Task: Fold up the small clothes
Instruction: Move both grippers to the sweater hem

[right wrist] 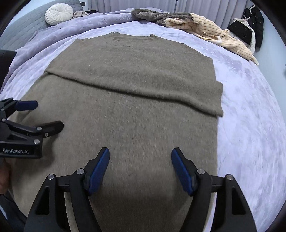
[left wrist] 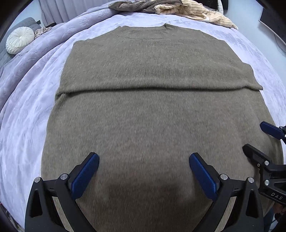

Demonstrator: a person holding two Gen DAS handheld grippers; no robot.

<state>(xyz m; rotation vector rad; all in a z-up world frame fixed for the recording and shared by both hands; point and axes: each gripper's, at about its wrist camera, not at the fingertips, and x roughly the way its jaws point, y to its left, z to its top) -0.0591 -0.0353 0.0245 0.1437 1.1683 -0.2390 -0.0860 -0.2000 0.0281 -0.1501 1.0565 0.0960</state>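
Note:
A fuzzy olive-brown sweater [left wrist: 143, 116] lies flat on the lavender bedspread [left wrist: 23, 107], collar at the far end, sleeves folded across the body so a fold edge runs crosswise. It also shows in the right wrist view [right wrist: 128, 107]. My left gripper [left wrist: 143, 160] is open and empty, hovering over the sweater's near hem area; it shows at the left in the right wrist view [right wrist: 48, 114]. My right gripper [right wrist: 140, 157] is open and empty over the near right part of the sweater; its fingers [left wrist: 271, 131] show at the right edge of the left wrist view.
A heap of brown and cream striped clothes [right wrist: 196, 23] lies at the far side of the bed. A round white cushion [right wrist: 59, 13] sits on a grey couch at the far left. Dark bags [right wrist: 250, 28] stand at the far right.

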